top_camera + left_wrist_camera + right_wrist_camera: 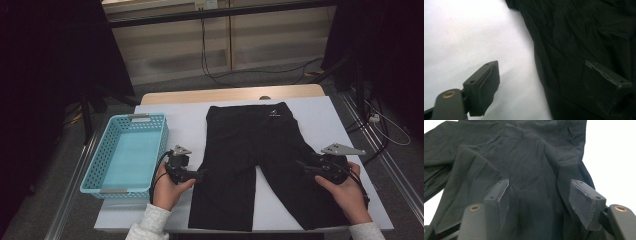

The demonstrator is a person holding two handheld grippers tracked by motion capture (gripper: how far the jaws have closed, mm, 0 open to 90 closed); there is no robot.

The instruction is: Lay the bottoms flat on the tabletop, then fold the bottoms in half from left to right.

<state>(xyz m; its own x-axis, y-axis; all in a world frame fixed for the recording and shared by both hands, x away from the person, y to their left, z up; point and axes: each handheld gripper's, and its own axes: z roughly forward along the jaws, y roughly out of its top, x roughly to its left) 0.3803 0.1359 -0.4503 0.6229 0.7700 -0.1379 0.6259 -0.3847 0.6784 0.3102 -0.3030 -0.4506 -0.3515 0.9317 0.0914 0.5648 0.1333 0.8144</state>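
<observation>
Black shorts (pixel 255 150) lie flat on the white table cover (pixel 190 120), waistband at the far side, both legs toward me. My left gripper (pixel 200 174) is open at the outer edge of the left leg; in the left gripper view one jaw hangs over the white cover and the other over the dark cloth (pixel 584 45). At the outer side of the right leg, my right gripper (pixel 302 166) is open too. Its two jaws stand wide apart above the creased black fabric (pixel 524 162), nothing pinched between them.
A light blue plastic basket (pixel 95 170) sits at the left edge of the table, close beside my left hand. The table's wooden far edge (pixel 230 93) shows beyond the cover. Cables run across the floor behind and to the right.
</observation>
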